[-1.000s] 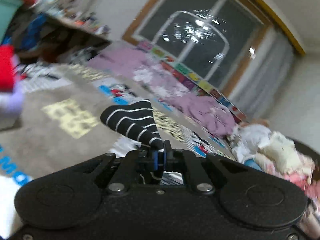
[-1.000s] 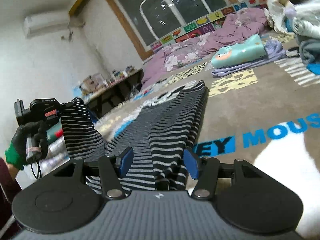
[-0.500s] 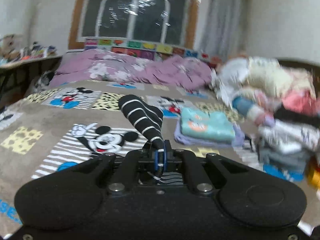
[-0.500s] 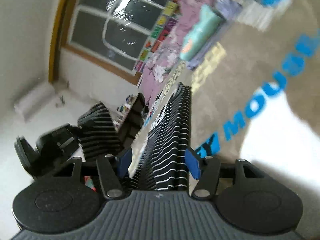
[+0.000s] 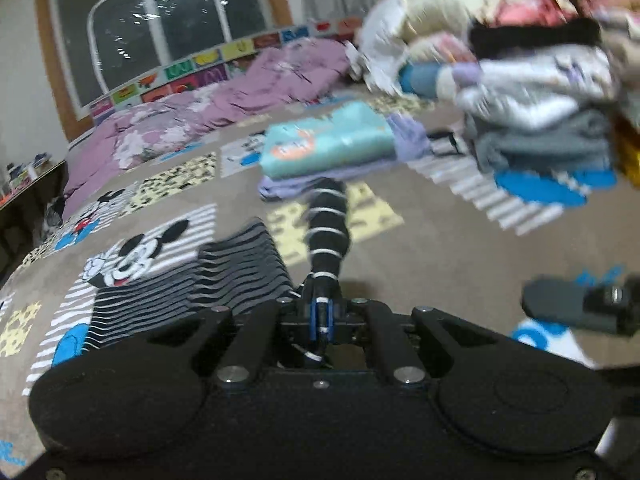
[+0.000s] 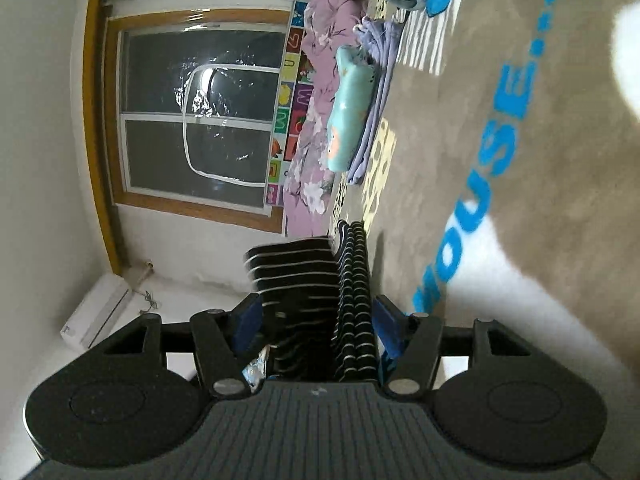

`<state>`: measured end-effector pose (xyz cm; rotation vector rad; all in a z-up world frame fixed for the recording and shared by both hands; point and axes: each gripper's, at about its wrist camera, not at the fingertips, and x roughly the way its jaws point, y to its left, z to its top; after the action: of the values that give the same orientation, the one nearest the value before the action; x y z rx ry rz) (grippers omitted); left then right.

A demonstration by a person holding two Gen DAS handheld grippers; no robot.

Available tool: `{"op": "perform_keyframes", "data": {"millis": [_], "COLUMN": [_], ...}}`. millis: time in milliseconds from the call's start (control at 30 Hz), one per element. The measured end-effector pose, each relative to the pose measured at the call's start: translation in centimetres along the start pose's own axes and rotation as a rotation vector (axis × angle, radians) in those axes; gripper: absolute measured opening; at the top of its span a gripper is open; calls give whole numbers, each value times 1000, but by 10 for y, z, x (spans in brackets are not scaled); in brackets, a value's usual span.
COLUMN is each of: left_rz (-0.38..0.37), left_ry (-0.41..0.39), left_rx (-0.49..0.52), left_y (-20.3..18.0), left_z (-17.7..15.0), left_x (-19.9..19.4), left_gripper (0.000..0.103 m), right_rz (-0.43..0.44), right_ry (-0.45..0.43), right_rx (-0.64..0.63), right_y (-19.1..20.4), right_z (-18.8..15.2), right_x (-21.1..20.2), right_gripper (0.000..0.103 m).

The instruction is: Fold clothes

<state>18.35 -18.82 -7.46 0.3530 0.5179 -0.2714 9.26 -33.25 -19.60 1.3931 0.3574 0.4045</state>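
A black garment with thin white stripes (image 5: 236, 276) lies partly spread on the Mickey Mouse carpet (image 5: 440, 248). My left gripper (image 5: 320, 312) is shut on a bunched end of it, which sticks up past the fingertips. In the right wrist view, rolled sideways, the striped garment (image 6: 352, 280) runs between the blue pads (image 6: 248, 320) of my right gripper (image 6: 316, 324), which stands open around the cloth. The right gripper also shows at the right edge of the left wrist view (image 5: 580, 308).
A folded teal garment on a lilac one (image 5: 332, 144) lies beyond the striped cloth. A tall pile of mixed clothes (image 5: 520, 80) stands at the right. A purple duvet (image 5: 208, 120) lies under the window (image 5: 152, 28). An air conditioner (image 6: 96, 320) hangs on the wall.
My left gripper has swung right and lowered with the striped end still pinched. My right gripper has rolled onto its side and stayed open around the cloth.
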Motion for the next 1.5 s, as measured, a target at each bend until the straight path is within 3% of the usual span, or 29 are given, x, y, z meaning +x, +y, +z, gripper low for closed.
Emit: {"op": "perform_keyframes", "data": {"millis": [67, 100, 133, 167, 233, 367, 500, 600, 733, 800, 933, 1167, 1233, 1300, 1333, 1367, 1400, 1433, 1500], "left_rz": [-42, -90, -145, -194, -230, -211, -90, -7, 89, 123, 220, 211, 213, 211, 209, 207, 208, 213, 216], "left_ry": [39, 57, 74, 81, 65, 36, 13, 9, 22, 65, 70, 74, 65, 59, 55, 50, 48, 42, 36], "left_rx": [50, 60, 66, 62, 68, 1, -63, -74, -75, -60, 19, 32, 41, 38, 39, 41, 42, 45, 55], "left_y": [-9, -11, -12, -12, -8, 26, 64, 84, 94, 94, 92, 100, 99, 100, 100, 100, 101, 102, 104], "left_z": [-2, -3, -4, -4, -3, -7, -37, -70, -111, -119, -133, -149, -149, -150, -150, -151, -151, -151, -152], "left_x": [7, 7, 7, 4, -8, -43, -86, -117, -133, -125, -113, -106, -104, -103, -103, -103, -103, -103, -104], "left_gripper": [10, 23, 48, 54, 55, 55, 55, 61, 64, 65, 65, 62, 56, 55, 49, 43, 33, 22, 8], "right_rz": [-5, -8, -10, -13, -19, -23, -44, -52, -56, -96, -165, -224, -237, -253, -261, -267, -272, -273, -251], "right_ry": [0, 1, 1, 3, 3, 8, 45, 78, 89, 70, 89, 78, 76, 68, 65, 64, 65, 66, 69], "right_rx": [0, -1, -2, -5, -14, -26, -74, -98, -36, -32, -79, -103, -101, -114, -122, -134, -149, -160, -183], "right_y": [-2, -2, -3, -3, -3, -3, 3, 7, 6, 9, 19, 25, 27, 27, 28, 28, 28, 29, 33], "right_z": [1, 2, 3, 4, 6, 7, 5, 3, -4, -8, -14, -14, -12, -11, -11, -11, -11, -11, -11], "right_x": [1, 2, 2, 3, 3, 0, 2, 8, 17, 24, 45, 77, 88, 96, 100, 104, 107, 109, 111], "right_gripper": [62, 62, 62, 62, 62, 62, 66, 70, 71, 72, 74, 72, 70, 58, 54, 39, 27, 22, 6]}}
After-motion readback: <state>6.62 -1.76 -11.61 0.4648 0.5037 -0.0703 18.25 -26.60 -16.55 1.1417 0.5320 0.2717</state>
